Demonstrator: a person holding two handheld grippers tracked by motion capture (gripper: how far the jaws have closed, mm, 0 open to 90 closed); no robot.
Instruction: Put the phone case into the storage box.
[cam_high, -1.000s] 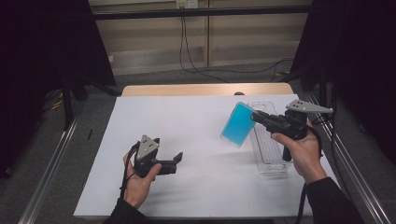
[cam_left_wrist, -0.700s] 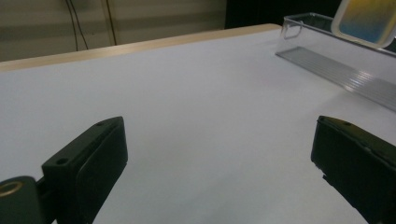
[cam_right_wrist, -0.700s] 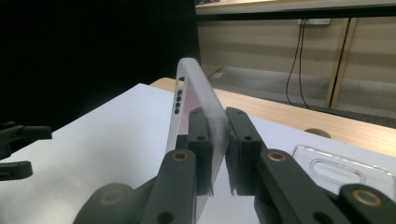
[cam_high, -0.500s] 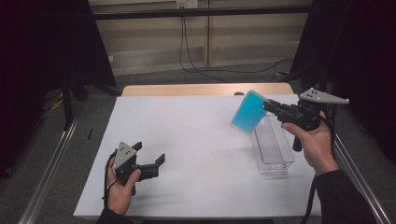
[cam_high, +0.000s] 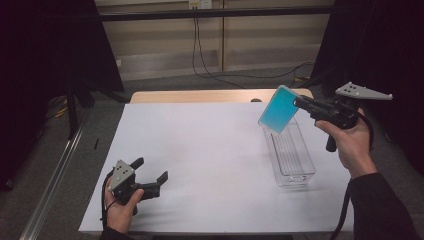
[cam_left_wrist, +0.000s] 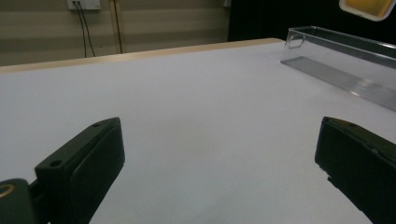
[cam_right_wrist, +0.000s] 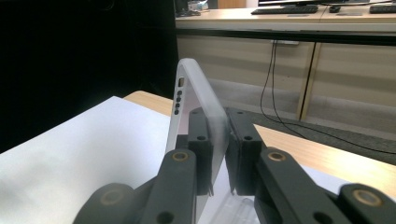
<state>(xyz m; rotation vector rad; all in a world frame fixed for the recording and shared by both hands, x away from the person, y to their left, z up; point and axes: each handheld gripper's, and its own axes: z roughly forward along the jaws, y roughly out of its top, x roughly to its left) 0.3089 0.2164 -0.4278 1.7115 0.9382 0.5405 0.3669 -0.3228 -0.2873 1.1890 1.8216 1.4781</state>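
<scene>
A thin teal phone case (cam_high: 279, 108) with a frosted rim hangs tilted in the air over the far end of a clear plastic tray (cam_high: 291, 181). My right gripper (cam_high: 298, 104) is shut on its edge, held high at the table's right side. In the right gripper view the case (cam_right_wrist: 196, 88) stands edge-on between the jaws of that gripper (cam_right_wrist: 219, 144). My left gripper (cam_high: 150, 170) rests low near the front left of the white sheet (cam_high: 200, 150), open with nothing between its jaws. In the left gripper view, the left gripper (cam_left_wrist: 219, 154) faces the tray (cam_left_wrist: 336, 60) across bare sheet.
The long narrow tray lies lengthwise on the right part of the sheet. A strip of wooden tabletop (cam_high: 200, 96) shows at the far edge. A metal rail (cam_high: 55, 175) runs along the left side, and cables (cam_high: 210, 60) hang from the back wall.
My right gripper has carried the case up and toward the right, away from the tray. My left gripper has drawn back toward the front left corner of the sheet.
</scene>
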